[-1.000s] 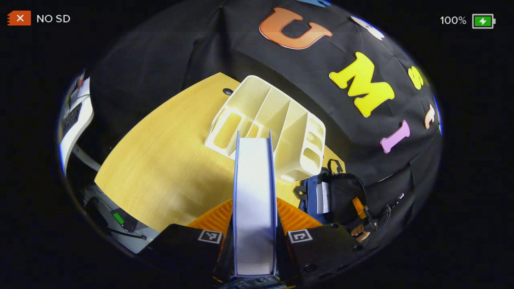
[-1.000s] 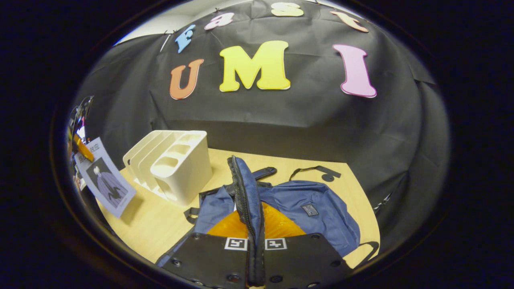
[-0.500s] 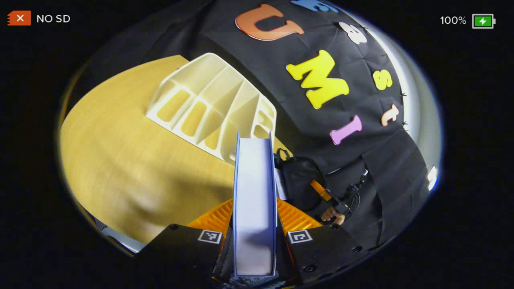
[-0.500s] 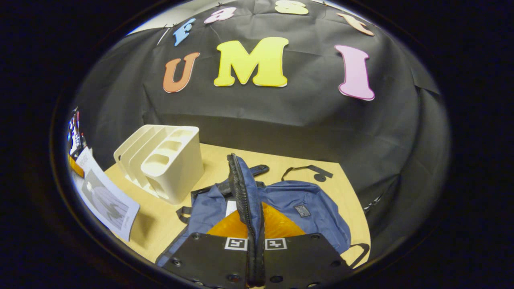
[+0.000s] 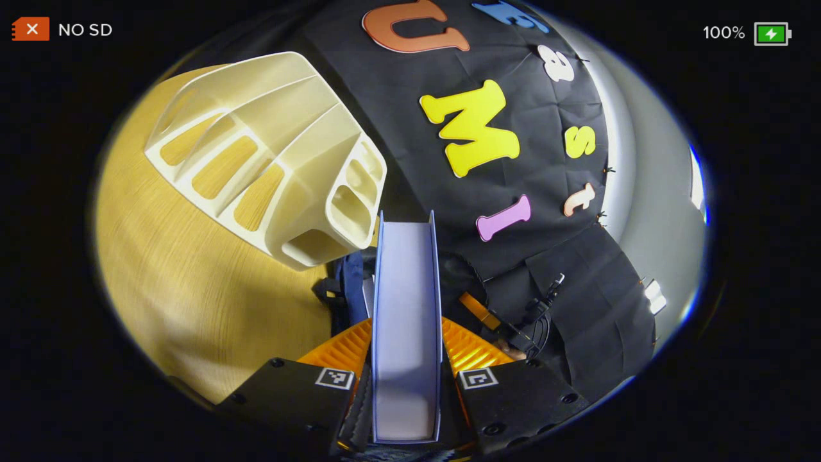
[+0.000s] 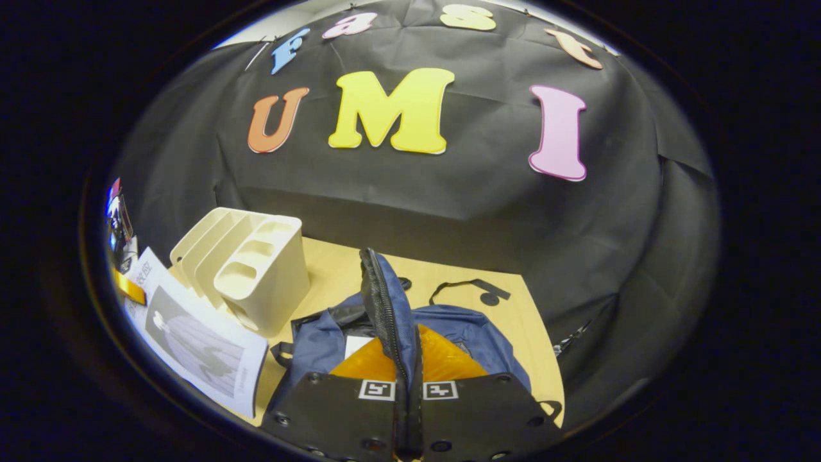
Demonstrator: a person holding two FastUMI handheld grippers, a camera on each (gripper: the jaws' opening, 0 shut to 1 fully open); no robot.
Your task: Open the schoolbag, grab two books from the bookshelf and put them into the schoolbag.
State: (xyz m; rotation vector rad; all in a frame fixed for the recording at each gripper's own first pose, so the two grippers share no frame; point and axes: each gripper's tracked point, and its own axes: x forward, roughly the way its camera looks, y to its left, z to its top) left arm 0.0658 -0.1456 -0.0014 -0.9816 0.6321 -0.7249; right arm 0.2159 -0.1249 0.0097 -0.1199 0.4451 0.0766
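Left gripper [image 5: 405,359] is clamping a book [image 5: 405,321] edge-on, both fingers pressing its covers, page block facing the camera, so the cover isn't visible in the left gripper view. That book is blocking most of what's behind it: just a sliver of the blue bag [image 5: 349,289] is peeking out on its left, and on its right something dark with an orange bit is showing, too murky to name. Past that, the cream shelf [image 5: 269,167] is sitting on the wooden table [image 5: 167,289], slots looking empty from here. Over in the right gripper view, the right gripper [image 6: 408,385] is pinching the bag's zippered flap [image 6: 385,308] and holding it upright, fingers closed tight on it. The bag [image 6: 474,333] is lying on the table [image 6: 513,301] just beside the shelf [image 6: 250,269], and its opening is mostly hidden behind the fingers, with a white patch inside that I can't make out. The book [image 6: 199,346] is hanging at the lower left, partly cut off by the view edge, cover picture blurry.
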